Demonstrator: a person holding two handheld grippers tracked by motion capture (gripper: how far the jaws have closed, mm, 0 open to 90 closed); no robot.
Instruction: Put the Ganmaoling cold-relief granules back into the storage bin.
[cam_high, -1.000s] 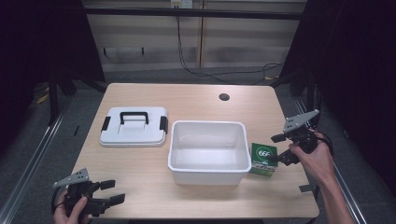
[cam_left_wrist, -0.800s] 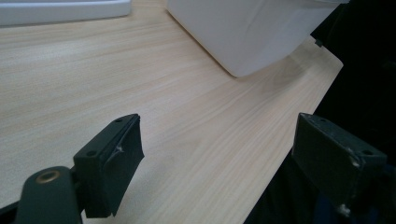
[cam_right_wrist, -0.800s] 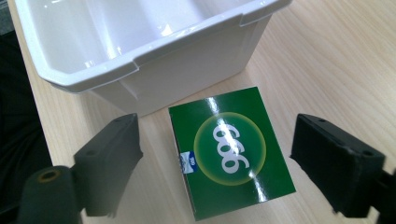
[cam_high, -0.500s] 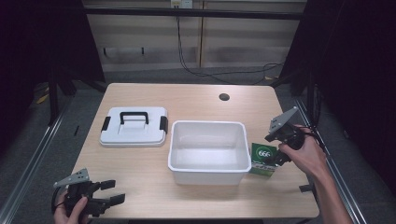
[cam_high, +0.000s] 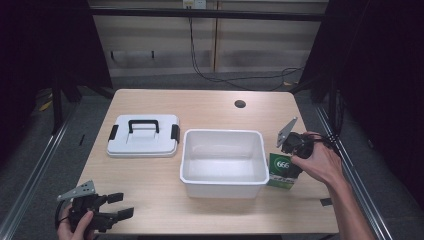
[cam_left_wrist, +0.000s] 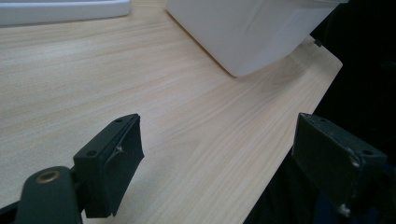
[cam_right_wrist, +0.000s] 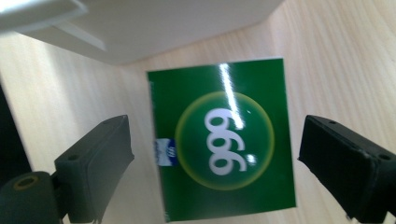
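Jaws of the right gripper (cam_right_wrist: 219, 163) stand spread wide, one on each side of a green box (cam_right_wrist: 222, 140) that lies flat on the wooden table (cam_right_wrist: 336, 51); neither jaw touches it. That box bears a white "666" in a yellow-ringed circle. In the high view the green box (cam_high: 280, 170) lies just beside the right wall of a white tub (cam_high: 222, 162), near the table's right edge, and the right gripper (cam_high: 292, 155) hangs over it in the person's hand (cam_high: 320, 162). Whether the box touches the tub cannot be told. A white lid (cam_high: 144, 135) with a black handle and black clips lies flat just left of the tub. Near the front left corner of the table (cam_high: 165, 200), the left gripper (cam_high: 117, 206) is held low with its jaws spread on nothing; its own view shows bare wood between them and the tub (cam_left_wrist: 252, 32) well ahead.
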